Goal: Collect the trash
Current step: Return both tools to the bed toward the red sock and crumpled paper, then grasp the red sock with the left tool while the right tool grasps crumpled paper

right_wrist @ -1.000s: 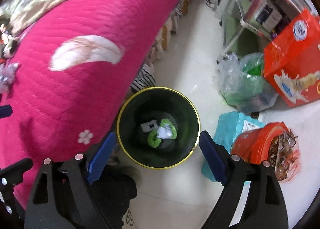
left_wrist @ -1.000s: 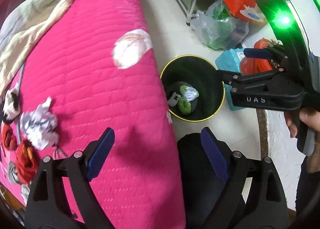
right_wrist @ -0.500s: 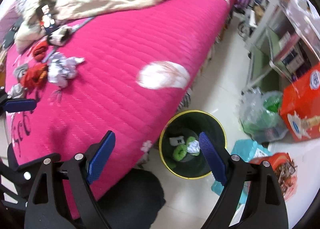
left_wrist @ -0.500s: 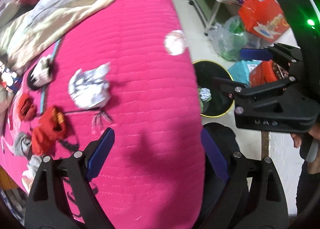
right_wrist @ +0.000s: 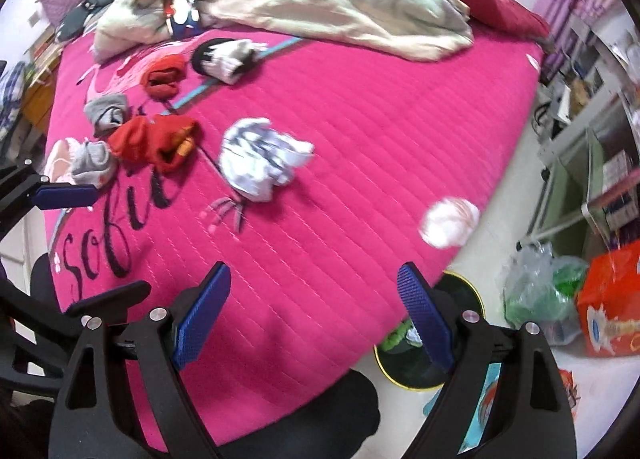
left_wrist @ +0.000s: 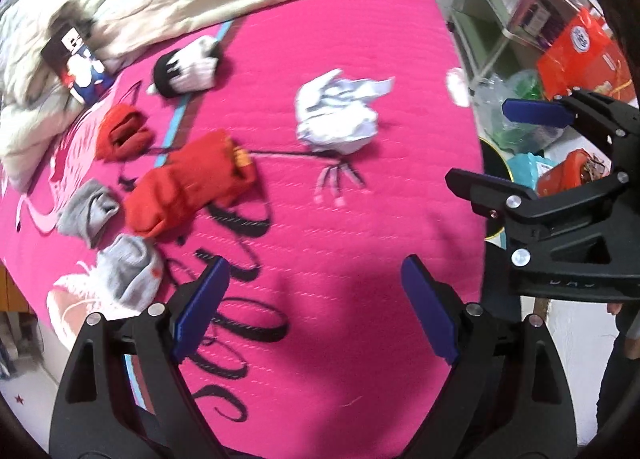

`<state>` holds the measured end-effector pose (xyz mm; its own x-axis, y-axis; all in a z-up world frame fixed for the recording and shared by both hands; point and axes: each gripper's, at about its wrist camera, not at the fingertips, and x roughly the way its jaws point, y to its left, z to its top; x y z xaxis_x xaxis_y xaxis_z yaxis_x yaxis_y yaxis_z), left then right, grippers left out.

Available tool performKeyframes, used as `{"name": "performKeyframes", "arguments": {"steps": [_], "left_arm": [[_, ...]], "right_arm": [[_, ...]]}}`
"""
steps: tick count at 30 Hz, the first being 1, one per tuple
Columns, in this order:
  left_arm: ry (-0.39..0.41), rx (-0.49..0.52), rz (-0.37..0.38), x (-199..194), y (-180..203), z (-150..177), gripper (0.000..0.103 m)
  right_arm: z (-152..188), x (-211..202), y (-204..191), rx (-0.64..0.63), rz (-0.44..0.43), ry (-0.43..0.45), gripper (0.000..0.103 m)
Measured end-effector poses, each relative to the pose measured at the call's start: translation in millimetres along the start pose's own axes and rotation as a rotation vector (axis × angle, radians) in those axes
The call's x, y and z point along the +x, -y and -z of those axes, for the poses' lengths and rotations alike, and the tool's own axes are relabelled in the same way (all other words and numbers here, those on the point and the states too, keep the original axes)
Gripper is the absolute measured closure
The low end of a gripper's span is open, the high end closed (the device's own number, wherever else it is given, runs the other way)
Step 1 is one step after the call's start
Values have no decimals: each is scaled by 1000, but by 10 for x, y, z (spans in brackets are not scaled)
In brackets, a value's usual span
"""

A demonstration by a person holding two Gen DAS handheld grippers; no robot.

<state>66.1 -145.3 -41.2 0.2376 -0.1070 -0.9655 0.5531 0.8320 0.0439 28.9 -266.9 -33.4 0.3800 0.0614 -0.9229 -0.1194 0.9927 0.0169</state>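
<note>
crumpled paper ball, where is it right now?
On the pink bedspread, mid-bed in both wrist views: the crumpled paper ball lies just right of the red sock, ahead of both open grippers, untouched.

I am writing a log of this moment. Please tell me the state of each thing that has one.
left tongs: open, empty
right tongs: open, empty
crumpled paper: lying on the bed, untouched
trash bin: uncovered, some trash inside
red sock: bunched, on the bed

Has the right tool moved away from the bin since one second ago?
Yes. The right tool swung from above the bin leftward over the pink bed.
</note>
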Motion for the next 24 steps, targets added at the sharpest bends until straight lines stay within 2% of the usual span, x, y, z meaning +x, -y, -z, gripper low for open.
{"name": "performKeyframes", "arguments": {"steps": [6,17,24], "left_arm": [[-9,-31,-7,30,-206,37,17],[-15,5,-34,146,-582,-47,17],[-24,52,-43,317,-772,-202,9]], "right_arm": [[-151,55,-213,-31,-4,-2,21],[-373,176,-370,-16,8,-13,21],[-475,309,-429,-21,22,-45,18]]}}
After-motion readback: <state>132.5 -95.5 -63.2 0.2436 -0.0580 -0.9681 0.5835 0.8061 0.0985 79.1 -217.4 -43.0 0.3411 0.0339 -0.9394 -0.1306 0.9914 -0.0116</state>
